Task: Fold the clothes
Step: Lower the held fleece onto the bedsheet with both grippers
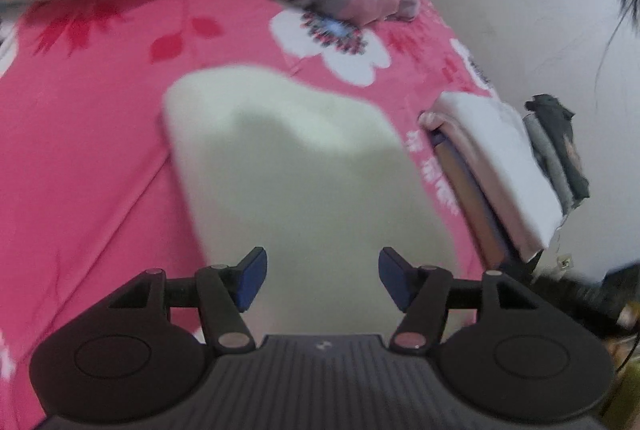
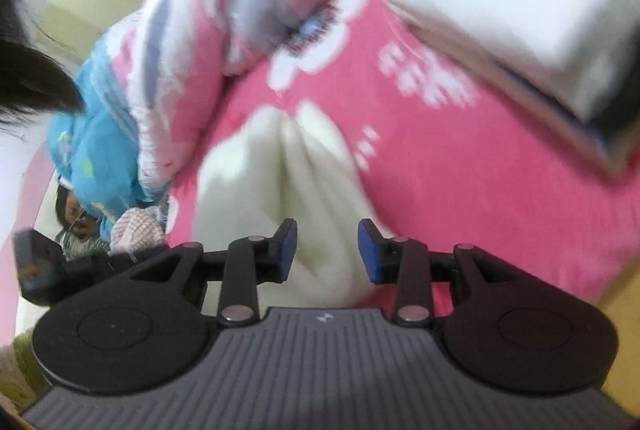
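Cream garment (image 1: 304, 166) on pink sheet (image 1: 88, 118), both grippers open

No words, numbers or brand names can be read anywhere in my two views. The only sign is a small pale emblem, too tiny and blurred to make out, on the ribbed grey plastic body of my left gripper (image 1: 322, 279) and again on that of my right gripper (image 2: 327, 251). A small white tag (image 1: 565, 263) hanging beneath the stack of folded clothes bears a mark I cannot read.
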